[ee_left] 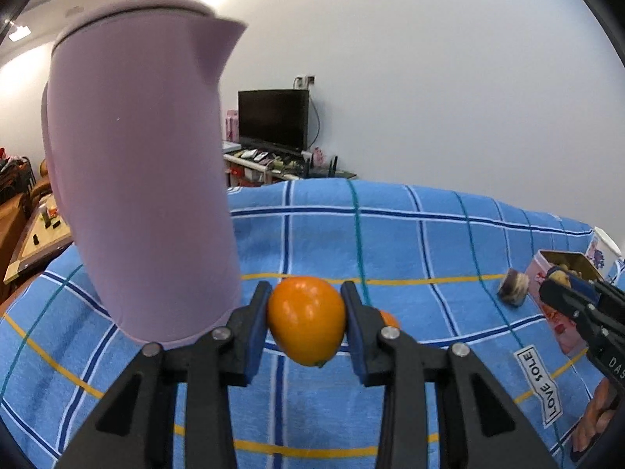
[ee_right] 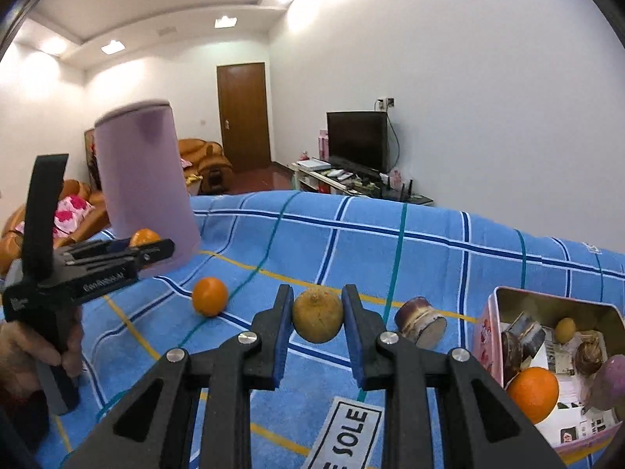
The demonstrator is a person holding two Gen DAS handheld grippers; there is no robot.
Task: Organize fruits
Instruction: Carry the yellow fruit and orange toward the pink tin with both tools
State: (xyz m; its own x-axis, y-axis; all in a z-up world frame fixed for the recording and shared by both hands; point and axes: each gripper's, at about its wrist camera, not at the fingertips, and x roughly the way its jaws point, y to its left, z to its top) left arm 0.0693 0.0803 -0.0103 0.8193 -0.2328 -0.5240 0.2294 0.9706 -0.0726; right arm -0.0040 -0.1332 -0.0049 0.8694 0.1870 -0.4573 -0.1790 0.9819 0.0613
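My left gripper (ee_left: 306,312) is shut on an orange (ee_left: 306,320) and holds it above the blue checked cloth (ee_left: 390,242), beside a lilac jug (ee_left: 136,179). My right gripper (ee_right: 317,314) is shut on a dull yellow-brown fruit (ee_right: 318,314), held above the cloth (ee_right: 390,246). A second orange (ee_right: 209,296) lies on the cloth. A short piece of purple sugarcane (ee_right: 420,322) lies to the right of the gripper; it also shows in the left wrist view (ee_left: 513,292). A pink tin box (ee_right: 492,336) at the right holds an orange (ee_right: 533,394), a small yellow fruit (ee_right: 565,329) and other pieces.
The lilac jug (ee_right: 144,191) stands at the left of the cloth, behind the left gripper (ee_right: 113,258). A "LOVE SOLE" label (ee_left: 541,385) lies on the cloth. The tin box (ee_left: 547,305) and a white cup (ee_left: 603,244) sit at the far right.
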